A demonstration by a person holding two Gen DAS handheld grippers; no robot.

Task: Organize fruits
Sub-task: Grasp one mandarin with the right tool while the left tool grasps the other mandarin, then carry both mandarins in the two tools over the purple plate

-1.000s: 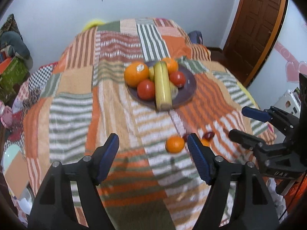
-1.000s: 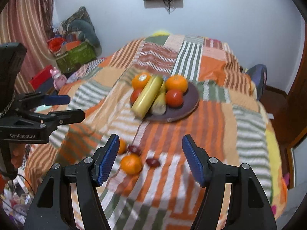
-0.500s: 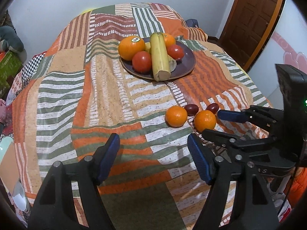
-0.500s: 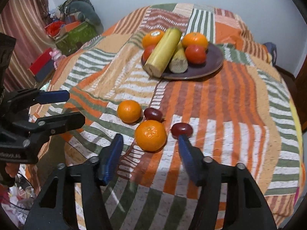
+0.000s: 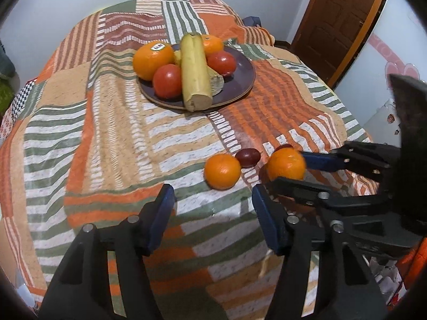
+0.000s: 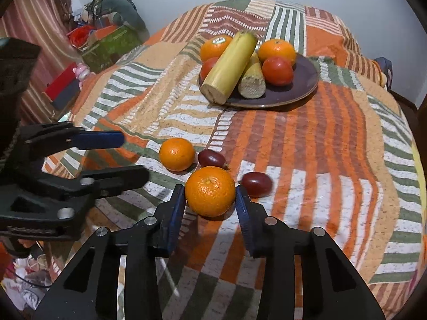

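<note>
Two hand-held grippers show before us over a bed covered with a striped patchwork blanket (image 6: 307, 144). Our right hand-held gripper (image 6: 210, 196) has its blue pads on either side of a mandarin (image 6: 210, 190), and both pads appear to touch the peel; the fruit sits low on the blanket, though we cannot tell whether it is lifted clear. In the left wrist view that same mandarin (image 5: 286, 163) sits between the right hand-held gripper's (image 5: 291, 169) two fingers. Our left hand-held gripper (image 5: 212, 200) stands wide with nothing between its pads, held above the blanket just short of a second mandarin (image 5: 222, 171).

That second mandarin (image 6: 177, 154) lies on the blanket to the left of the gripped one, near it but apart. A dark red plum-like fruit (image 6: 211, 158) rests between them, a little farther back, and another of the same kind (image 6: 256, 184) lies just to the right of the right pad.

Farther up the bed we see a dark plate (image 6: 307, 80) carrying two oranges, one with a sticker (image 6: 215, 47) and one without (image 6: 277, 49), two tomatoes (image 6: 277, 70), a long yellow banana piece (image 6: 230, 66) and a shorter one (image 6: 252, 78) beside it. A brown door (image 5: 339, 18) stands at the far right.
</note>
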